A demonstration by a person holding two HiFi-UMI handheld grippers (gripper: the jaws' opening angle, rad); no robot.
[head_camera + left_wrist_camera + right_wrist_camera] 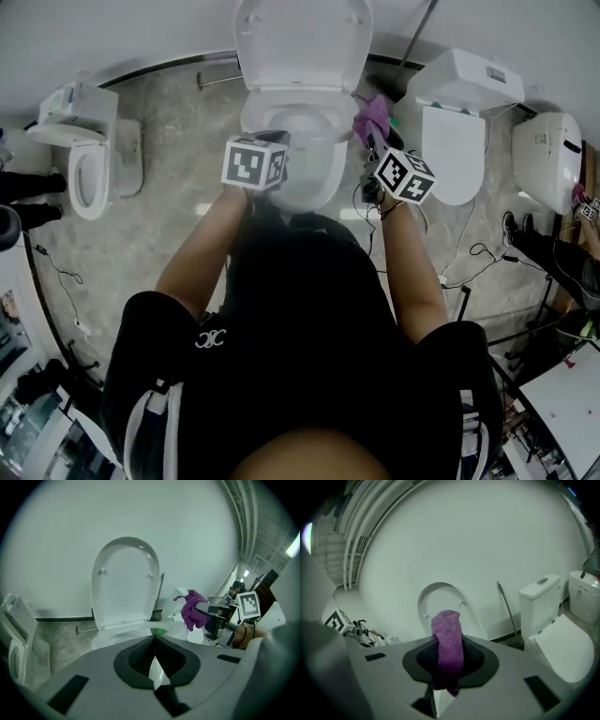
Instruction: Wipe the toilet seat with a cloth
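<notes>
A white toilet stands in front of me with its lid (302, 37) raised against the wall and its seat rim (265, 120) around the bowl. My left gripper (279, 139) hovers over the bowl's left side, its jaws shut with nothing between them; in the left gripper view its tips (154, 641) meet above the rim (123, 632). My right gripper (373, 133) is at the bowl's right edge, shut on a purple cloth (372, 114). The cloth (447, 644) hangs bunched between the jaws, and the left gripper view shows the cloth (193, 609) lifted off the seat.
A second toilet (455, 141) with a tank stands close on the right, another white unit (548, 159) beyond it. A small toilet (84, 159) sits at the left. Cables (469, 253) trail over the floor. A rod (417, 37) leans on the wall. People's legs show at both edges.
</notes>
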